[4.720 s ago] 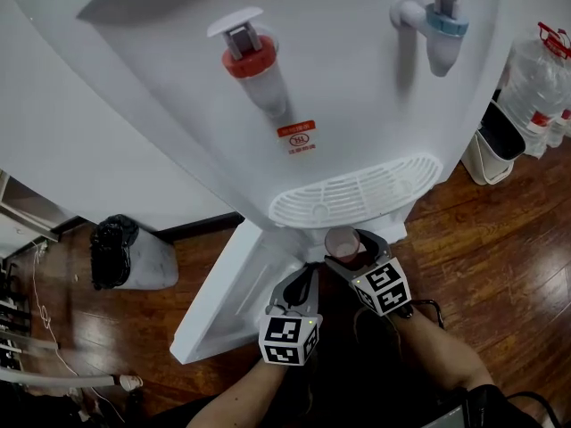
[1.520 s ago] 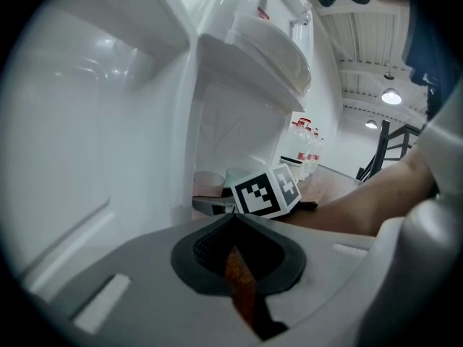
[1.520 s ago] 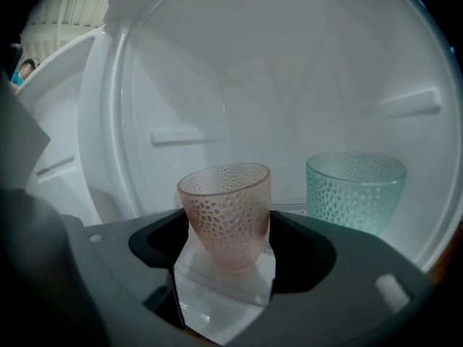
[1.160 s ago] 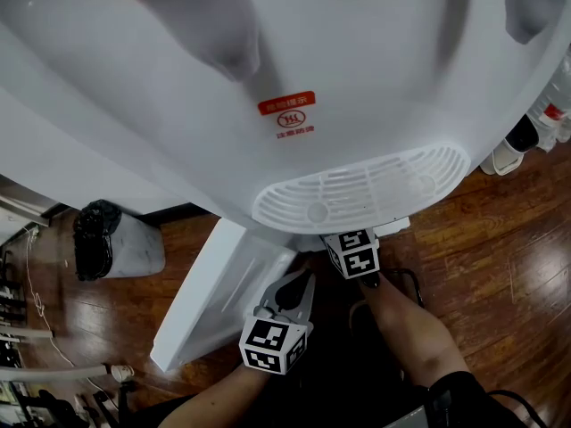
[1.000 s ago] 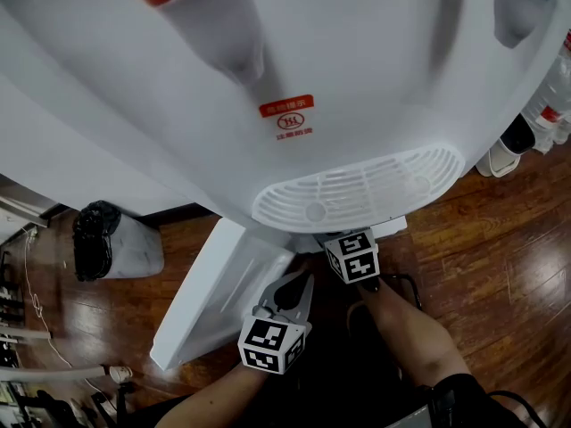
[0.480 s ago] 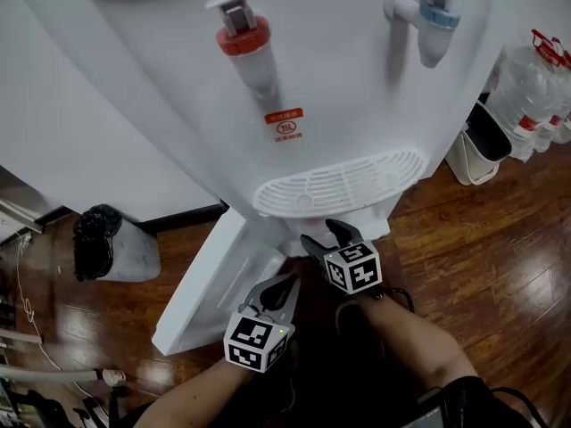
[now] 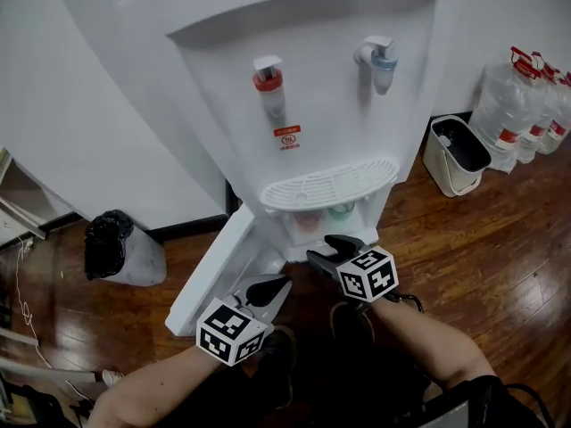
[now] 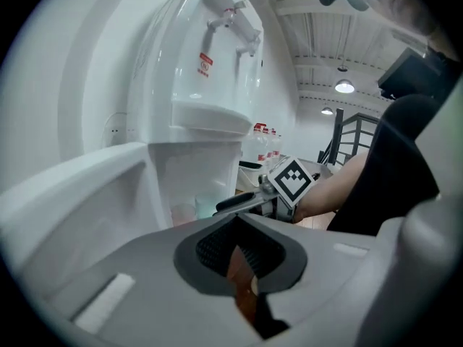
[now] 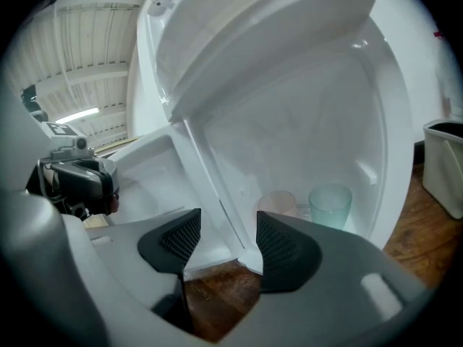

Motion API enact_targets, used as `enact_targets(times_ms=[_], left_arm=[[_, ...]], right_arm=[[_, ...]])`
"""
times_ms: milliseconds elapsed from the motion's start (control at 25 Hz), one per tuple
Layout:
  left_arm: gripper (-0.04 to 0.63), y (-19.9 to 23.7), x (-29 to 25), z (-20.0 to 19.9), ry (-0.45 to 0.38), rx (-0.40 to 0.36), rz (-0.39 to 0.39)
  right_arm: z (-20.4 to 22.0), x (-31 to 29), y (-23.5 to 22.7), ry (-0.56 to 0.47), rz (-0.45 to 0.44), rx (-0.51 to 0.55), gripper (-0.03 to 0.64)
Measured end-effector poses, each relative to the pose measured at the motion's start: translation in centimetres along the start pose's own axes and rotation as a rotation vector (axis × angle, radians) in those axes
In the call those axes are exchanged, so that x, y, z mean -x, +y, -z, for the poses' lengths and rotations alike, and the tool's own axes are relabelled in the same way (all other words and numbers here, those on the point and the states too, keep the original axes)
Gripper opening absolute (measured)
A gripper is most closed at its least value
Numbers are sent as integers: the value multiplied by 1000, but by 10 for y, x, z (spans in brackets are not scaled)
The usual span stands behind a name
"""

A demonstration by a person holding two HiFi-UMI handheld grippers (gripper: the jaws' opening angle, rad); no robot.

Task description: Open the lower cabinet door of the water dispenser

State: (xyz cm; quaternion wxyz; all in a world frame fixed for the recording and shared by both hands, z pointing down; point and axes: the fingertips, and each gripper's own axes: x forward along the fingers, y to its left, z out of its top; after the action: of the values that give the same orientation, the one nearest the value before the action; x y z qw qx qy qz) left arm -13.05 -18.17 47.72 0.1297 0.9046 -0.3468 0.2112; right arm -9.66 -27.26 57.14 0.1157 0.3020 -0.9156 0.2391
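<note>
**A:** Entry one, the task's thing and its status?

**B:** Water dispenser (image 7: 312, 105), white, upright. Its lower cabinet door (image 7: 214, 275) is swung wide out from the dispenser's base, to the left in the head view, and the compartment is exposed. I judge the opening done, with nothing left but to draw clear.

**A:** Contents of the compartment?

**B:** Pink cup (image 9: 277, 202) and green cup (image 9: 330, 202), side by side in the dispenser's base, below the drip tray (image 7: 326, 184).

**A:** Grippers?

**B:** Left gripper (image 7: 272, 285): in front of the dispenser, beside the door and not touching it. Its jaws are all but together, just now easing apart a crack, with nothing between them. Right gripper (image 7: 326, 248): in front of the open compartment. Its jaws are apart, just now narrowing, with nothing between them.

**A:** Surface and room?

**B:** Dark, glossy wooden floor (image 7: 482, 230). White wall behind the dispenser. White bin (image 7: 451, 154) to the dispenser's right, water bottles (image 7: 508, 105) beyond that. Black-bagged bin (image 7: 111, 243) to its left, against the wall.
</note>
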Motion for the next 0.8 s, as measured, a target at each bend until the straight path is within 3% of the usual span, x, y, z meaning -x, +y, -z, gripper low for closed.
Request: enact_targets(times_ms=[200, 400, 520, 640, 800], left_arm=[[5, -14, 15, -28, -43, -4, -11], [5, -40, 46, -81, -122, -31, 21], [9, -45, 75, -118, -203, -94, -21], [9, -47, 97, -147, -259, -142, -71], [18, -37, 125, -184, -360, 1, -173]], right_arm=[[-24, 29, 29, -15, -29, 54, 213], [-65, 68, 66, -30, -92, 115, 162], [-98, 96, 90, -77, -133, 138, 78], [-131, 120, 108, -118, -155, 166, 59], [-165, 142, 130, -139, -184, 188, 11]])
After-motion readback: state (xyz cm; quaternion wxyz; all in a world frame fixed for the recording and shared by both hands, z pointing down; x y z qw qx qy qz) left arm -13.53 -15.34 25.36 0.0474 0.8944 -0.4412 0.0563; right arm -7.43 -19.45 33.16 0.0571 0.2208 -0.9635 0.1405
